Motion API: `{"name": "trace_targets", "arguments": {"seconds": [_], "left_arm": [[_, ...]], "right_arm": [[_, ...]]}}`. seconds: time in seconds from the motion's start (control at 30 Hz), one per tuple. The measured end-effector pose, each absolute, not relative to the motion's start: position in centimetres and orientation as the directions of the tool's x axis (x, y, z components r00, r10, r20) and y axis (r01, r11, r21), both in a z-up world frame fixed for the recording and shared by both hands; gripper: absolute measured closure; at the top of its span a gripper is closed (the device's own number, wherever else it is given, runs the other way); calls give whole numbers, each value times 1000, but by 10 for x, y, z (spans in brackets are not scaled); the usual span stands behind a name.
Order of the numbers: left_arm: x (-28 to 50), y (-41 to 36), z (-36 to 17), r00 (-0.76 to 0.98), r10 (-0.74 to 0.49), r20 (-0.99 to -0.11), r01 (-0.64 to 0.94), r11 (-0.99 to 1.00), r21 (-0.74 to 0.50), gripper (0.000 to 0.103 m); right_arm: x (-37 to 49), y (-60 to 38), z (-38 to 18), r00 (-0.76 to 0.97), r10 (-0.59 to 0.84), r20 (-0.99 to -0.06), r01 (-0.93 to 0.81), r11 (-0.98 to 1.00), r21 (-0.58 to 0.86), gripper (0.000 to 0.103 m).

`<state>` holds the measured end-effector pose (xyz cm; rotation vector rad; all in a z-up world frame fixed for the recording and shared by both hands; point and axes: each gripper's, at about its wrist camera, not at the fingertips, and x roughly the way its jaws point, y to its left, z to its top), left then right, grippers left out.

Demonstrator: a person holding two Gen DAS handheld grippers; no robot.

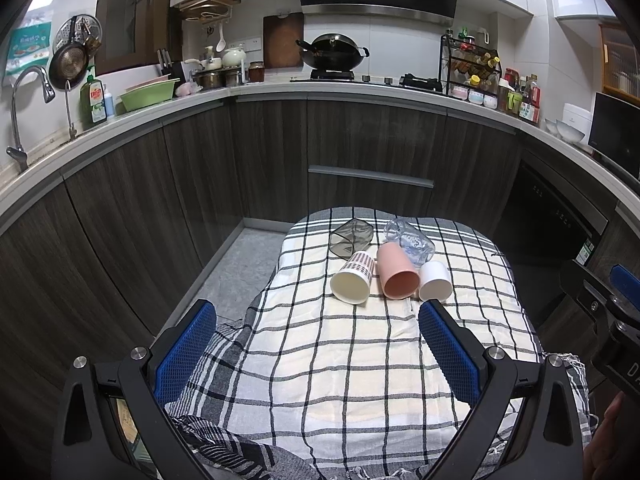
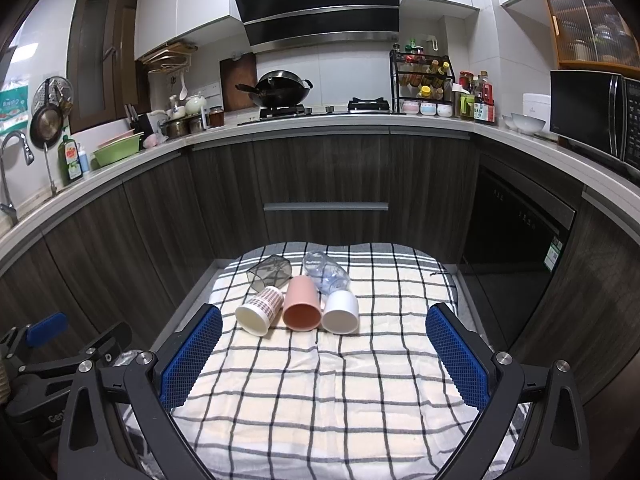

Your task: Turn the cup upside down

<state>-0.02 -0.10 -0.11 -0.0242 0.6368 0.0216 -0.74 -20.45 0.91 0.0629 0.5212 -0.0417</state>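
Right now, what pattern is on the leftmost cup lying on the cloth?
The leftmost cup has a small red-brown check pattern on cream, clearest in the left wrist view.

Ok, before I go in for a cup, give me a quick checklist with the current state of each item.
1. Left gripper open and empty: ok.
2. Right gripper open and empty: ok.
3. Cups reachable ahead on the checked cloth: ok, nothing lies between grippers and cups.
4. Cups need flipping: the patterned cup, pink cup and white cup all lie on their sides, mouths toward the cameras: not ok, none is upside down.
5. Room for a finger around one cup: not ok, the three lie packed side by side.
6. Grey cup and clear cup behind the row: also on their sides; whether they touch the front row, cannot tell.
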Motion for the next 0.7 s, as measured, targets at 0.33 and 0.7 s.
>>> {"name": "trace_targets", "arguments": {"seconds": [0.33, 0.7], "left_arm": [[0, 0, -1, 805, 13, -594, -27, 1000, -14, 0], [5, -2, 0, 802, 22, -598, -24, 1000, 4, 0]], "right_arm": [[-7, -204, 1, 864, -22, -503, 56, 997, 52, 1], [-5, -204, 1, 868, -25, -497, 60, 997, 55, 1]]}}
